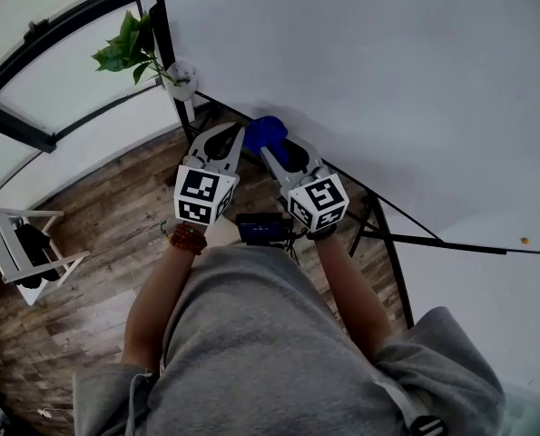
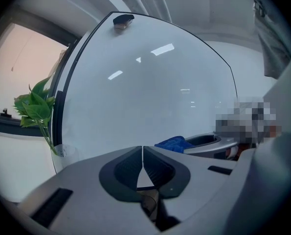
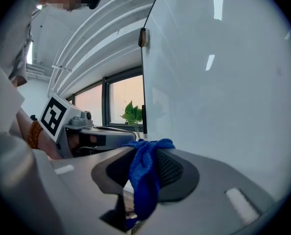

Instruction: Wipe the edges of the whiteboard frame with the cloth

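The person's grey sweatshirt (image 1: 251, 334) fills the bottom of the head view, with both forearms reaching forward and a bead bracelet (image 1: 186, 237) on the left wrist. The right gripper (image 3: 146, 151) is clamped on the blue cloth (image 1: 266, 134). In its own view the fabric is pinched into a narrow bunch between the ribbed pads, with a little puffing out past the tips and the rest hanging down behind. The left gripper (image 2: 143, 153) has its jaws closed together with nothing between them, and it sits just beside the right one. From above, the cloth lies near the lower left corner of the whiteboard (image 1: 369, 80), close to the black frame (image 1: 165, 34), though I cannot tell whether it touches yet. This looks like the approach to a first stroke, so the wiping seems hardly started. So little cloth stands clear of the tips that I would tilt the right gripper to bring the puffed fabric onto the rail, not the hard jaw ends. Then I would draw it along one edge in a steady line under light, even pressure. The empty left gripper is best held clear of that path. The plant (image 1: 129, 48) in its small white holder (image 1: 181, 78) sits against the left edge just above the corner, so a stroke up that side should slow down there or it may knock the holder off.
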Tool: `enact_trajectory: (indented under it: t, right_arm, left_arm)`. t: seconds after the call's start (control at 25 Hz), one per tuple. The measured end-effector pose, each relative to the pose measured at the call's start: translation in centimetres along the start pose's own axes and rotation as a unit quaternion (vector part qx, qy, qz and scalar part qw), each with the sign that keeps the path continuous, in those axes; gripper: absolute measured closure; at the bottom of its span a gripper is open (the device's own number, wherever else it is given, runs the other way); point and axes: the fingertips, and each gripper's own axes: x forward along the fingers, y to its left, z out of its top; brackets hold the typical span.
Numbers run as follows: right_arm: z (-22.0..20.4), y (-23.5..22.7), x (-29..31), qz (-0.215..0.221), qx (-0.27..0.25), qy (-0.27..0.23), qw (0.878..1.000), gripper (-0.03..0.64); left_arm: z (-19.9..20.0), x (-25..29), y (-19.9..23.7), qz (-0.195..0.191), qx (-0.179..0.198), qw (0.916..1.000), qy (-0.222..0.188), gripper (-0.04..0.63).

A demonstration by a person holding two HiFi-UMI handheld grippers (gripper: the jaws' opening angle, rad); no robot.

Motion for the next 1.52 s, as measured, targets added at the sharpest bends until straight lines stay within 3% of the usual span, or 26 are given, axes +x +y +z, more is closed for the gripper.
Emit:
enact_trajectory:
  t: [0.32, 0.56, 0.92, 1.2, 1.52]
  right_arm:
    - [0.7, -0.7, -1.5, -0.031, -0.008, -0.003, 0.999, 0.485]
    - [2.2, -1.3, -2.5, -0.064, -0.043, -0.017, 0.997, 0.485]
    - [5.4, -0.5, -3.6, -0.077, -0.081, -0.052, 0.992, 0.485]
    - [6.7, -1.9, -4.7, -0.150, -0.091, -0.088, 0.980, 0.483]
    - [7.0, -2.0, -5.7, -0.174, -0.086, -0.102, 0.976, 0.483]
  left_arm:
    - [0.4, 0.6, -1.8, -0.019, 0.012, 0.9997, -0.004, 0.580]
    - [1.2, 0.5, -2.0, -0.016, 0.024, 0.9995, -0.014, 0.580]
    - [2.8, 0.0, -1.9, 0.003, 0.040, 0.9987, -0.033, 0.580]
    - [3.5, -0.3, -0.7, 0.043, 0.058, 0.9963, -0.047, 0.580]
    - [3.8, -0.8, -0.3, 0.068, 0.071, 0.9933, -0.061, 0.580]
